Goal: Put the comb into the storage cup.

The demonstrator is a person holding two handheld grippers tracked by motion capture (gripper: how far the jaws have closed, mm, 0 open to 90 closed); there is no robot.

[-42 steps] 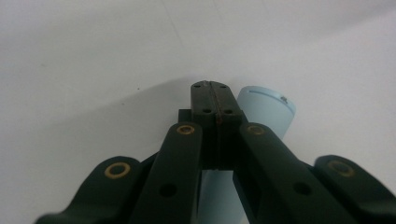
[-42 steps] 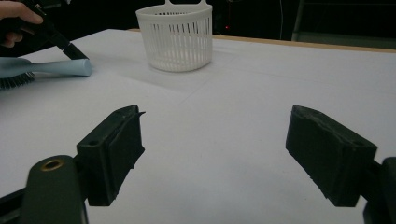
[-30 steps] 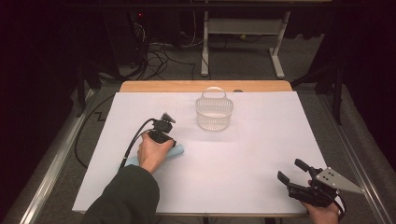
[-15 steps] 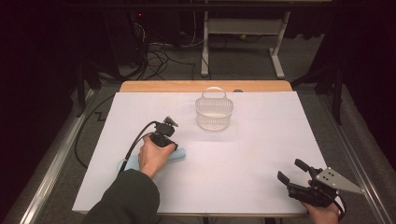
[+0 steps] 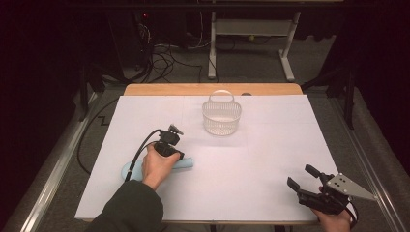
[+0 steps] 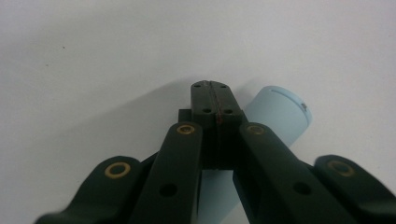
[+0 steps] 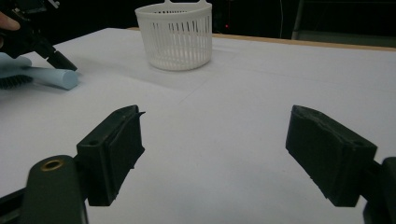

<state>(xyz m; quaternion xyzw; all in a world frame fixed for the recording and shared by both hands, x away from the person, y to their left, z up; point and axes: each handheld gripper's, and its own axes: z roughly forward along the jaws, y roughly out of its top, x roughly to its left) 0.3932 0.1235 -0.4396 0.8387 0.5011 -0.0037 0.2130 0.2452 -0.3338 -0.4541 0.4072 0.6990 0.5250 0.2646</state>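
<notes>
A light blue brush (image 5: pixel 186 163) lies on the white table cover at the near left, its black bristles (image 7: pixel 9 81) facing the table's left side. My left gripper (image 5: pixel 181 155) points down at its handle (image 6: pixel 280 114). The gripper (image 6: pixel 213 91) is shut, pads pressed together with nothing between them, and the handle lies just beside and under the tips. My right gripper (image 5: pixel 300 176) rests at the near right corner, open and empty (image 7: pixel 215 140). A white slatted basket (image 5: pixel 221 123) stands at the back centre.
The white cover (image 5: pixel 270 150) spans the table, with a wooden strip (image 5: pixel 212 89) along its far edge. Metal rails run along both sides. Cables and a desk frame (image 5: pixel 251 29) sit on the dark floor beyond. The basket (image 7: pixel 175 42) stands well ahead of my right gripper.
My left hand and gripper have edged slightly toward the near side, down by the brush handle. The right gripper has stayed where it was.
</notes>
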